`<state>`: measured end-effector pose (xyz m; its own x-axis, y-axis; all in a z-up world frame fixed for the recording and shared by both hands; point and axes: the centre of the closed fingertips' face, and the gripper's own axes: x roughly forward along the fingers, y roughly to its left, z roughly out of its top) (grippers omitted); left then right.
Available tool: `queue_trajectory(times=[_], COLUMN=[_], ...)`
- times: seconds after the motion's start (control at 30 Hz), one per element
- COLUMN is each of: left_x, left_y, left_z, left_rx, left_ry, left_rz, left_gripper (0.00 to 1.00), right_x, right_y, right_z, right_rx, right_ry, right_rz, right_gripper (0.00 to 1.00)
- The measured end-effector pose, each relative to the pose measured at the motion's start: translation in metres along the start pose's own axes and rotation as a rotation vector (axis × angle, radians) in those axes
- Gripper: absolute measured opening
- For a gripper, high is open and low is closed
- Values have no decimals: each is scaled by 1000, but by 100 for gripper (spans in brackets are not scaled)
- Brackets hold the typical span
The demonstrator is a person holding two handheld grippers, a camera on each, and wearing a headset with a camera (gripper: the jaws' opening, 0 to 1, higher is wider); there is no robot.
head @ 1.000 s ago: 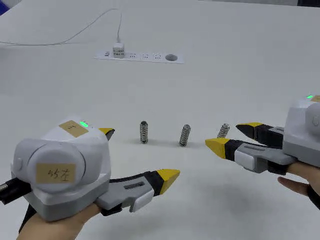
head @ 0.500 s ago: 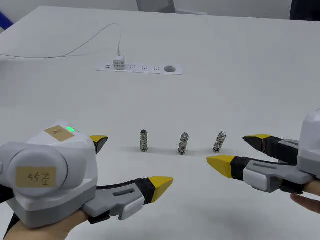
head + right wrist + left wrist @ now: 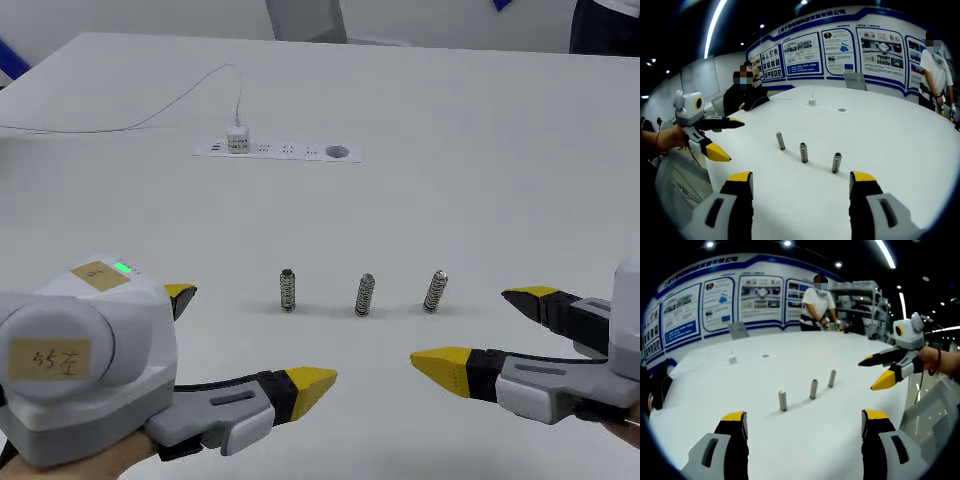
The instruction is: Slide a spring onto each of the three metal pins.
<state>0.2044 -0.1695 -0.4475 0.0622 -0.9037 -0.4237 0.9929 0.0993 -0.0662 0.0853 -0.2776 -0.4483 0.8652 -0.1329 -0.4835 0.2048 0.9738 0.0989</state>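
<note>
Three short metal pins stand in a row on the white table, each wrapped in a spring: the left one [image 3: 288, 290], the middle one [image 3: 365, 295] and the right one [image 3: 435, 290]. They also show as the left pin [image 3: 783, 400], middle pin [image 3: 813, 389], right pin [image 3: 832, 378], and from the other side as [image 3: 780, 141], [image 3: 804, 152], [image 3: 836, 162]. My left gripper [image 3: 245, 335] [image 3: 802, 422] is open, near me and left of the row, holding nothing. My right gripper [image 3: 490, 325] [image 3: 796, 182] is open and empty, right of the row.
A white power strip [image 3: 280, 150] with a plugged-in charger and cable lies farther back on the table [image 3: 480, 170]. A chair [image 3: 305, 20] stands at the far edge. People stand beyond the table in both gripper views.
Both grippers have drawn back toward me, away from the pins, and stay open. The head camera has tilted, so the whole scene sits lower in the picture.
</note>
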Motion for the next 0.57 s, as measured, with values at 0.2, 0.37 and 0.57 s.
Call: queue_trajectory(times=[0.2,0.37,0.57], left_x=[-1,-2,-4], left_y=[1,2,1], left_z=[-1,-2,1], left_rx=[8,37,33], left_ry=[10,18,4], left_rz=[6,16,19], left_gripper=[100,100,100], right_x=[0,-1,-3], right_y=[2,5,7], right_z=[-2,-1,2], right_rx=[-3,-6,-6], right_ry=[5,-4,-22], right_rz=[-4,0,4], right_gripper=[85,88,90])
